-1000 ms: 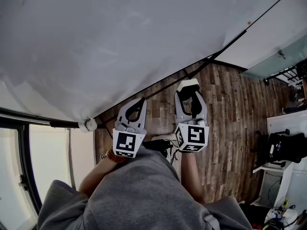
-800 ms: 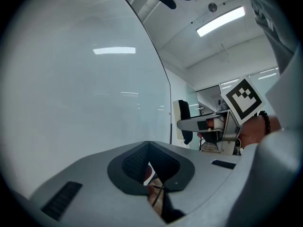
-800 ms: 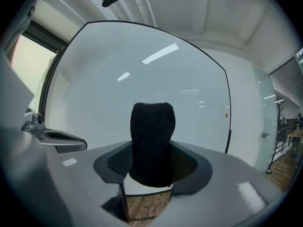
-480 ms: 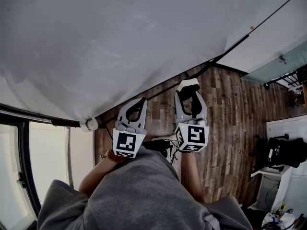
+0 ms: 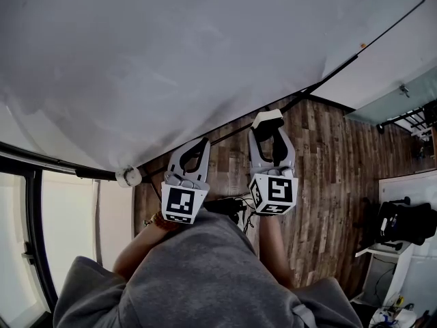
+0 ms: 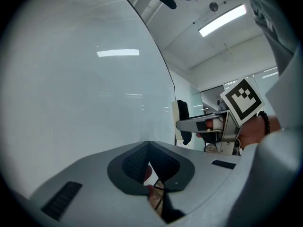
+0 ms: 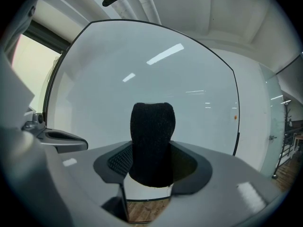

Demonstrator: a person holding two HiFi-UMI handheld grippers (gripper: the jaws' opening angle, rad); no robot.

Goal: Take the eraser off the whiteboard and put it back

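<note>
Head view puts us over both claws, held side by side above a brown wood-plank floor (image 5: 328, 162), each carrying a white cube printed with a black square marker pattern, the only print we can make out: one cube (image 5: 180, 205) on the left, one (image 5: 275, 195) on the right. The right gripper (image 5: 268, 121) is clamped on the eraser (image 5: 266, 119), whose pale, blocky back shows here near the black-framed lower edge of the whiteboard (image 5: 171, 60). From the right gripper view we see its other face, a black, coarse, felt-like pad with a rounded top, standing upright between ribbed dark jaw pads, with the smooth, glossy board behind it. The left gripper (image 5: 202, 143) holds nothing, its grey plastic jaws brought together at the tips.
</note>
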